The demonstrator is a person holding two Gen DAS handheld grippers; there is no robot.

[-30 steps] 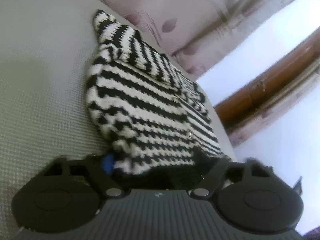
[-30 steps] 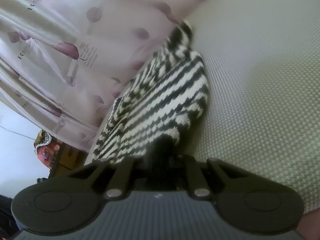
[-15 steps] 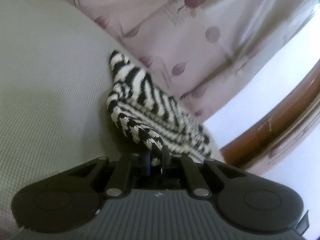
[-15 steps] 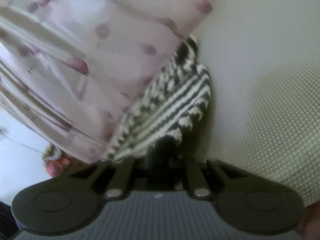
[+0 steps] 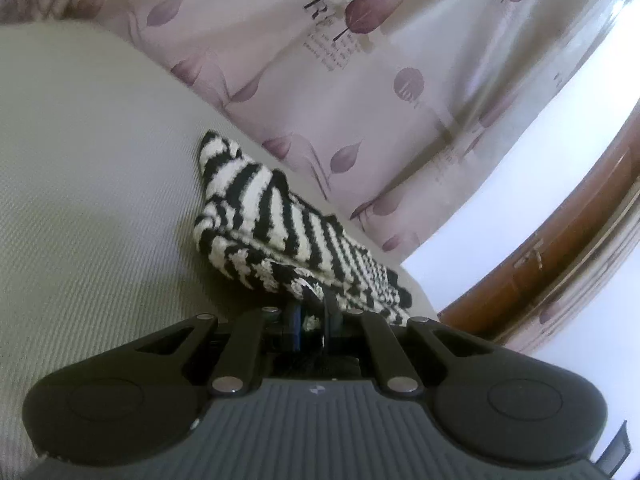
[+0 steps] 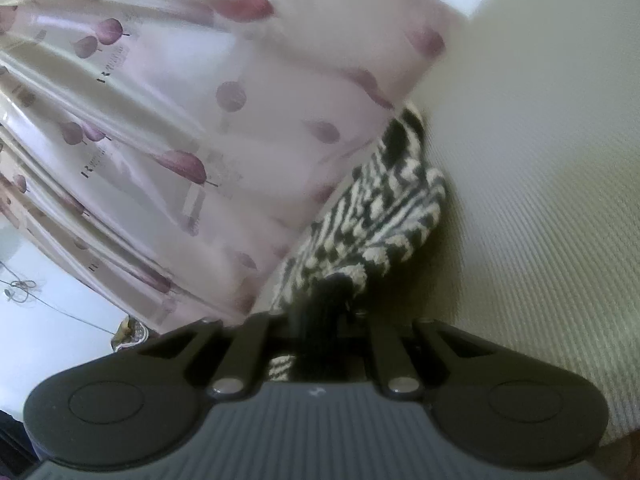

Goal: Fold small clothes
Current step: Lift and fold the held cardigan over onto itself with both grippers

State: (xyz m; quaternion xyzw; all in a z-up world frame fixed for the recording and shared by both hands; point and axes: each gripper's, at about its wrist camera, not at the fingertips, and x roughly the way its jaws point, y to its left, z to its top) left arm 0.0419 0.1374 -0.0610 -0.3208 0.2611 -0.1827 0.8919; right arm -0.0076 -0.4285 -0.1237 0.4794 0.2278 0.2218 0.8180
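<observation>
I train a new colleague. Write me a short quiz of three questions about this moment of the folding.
1. True or false: both grippers are shut on the striped knit garment.
2. What stands behind the garment? A) leaf-print curtain B) bookshelf C) mirror
3. Fill in: the garment lies on a pale ____ surface.

Key:
1. True: the left gripper and the right gripper each pinch an edge.
2. A
3. textured

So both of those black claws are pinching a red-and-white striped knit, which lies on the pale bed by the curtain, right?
Not red: the knit is black and white, as the left wrist view shows. The rest holds: the left claw and right claw both pinch it, on the pale bed by the curtain.
</observation>
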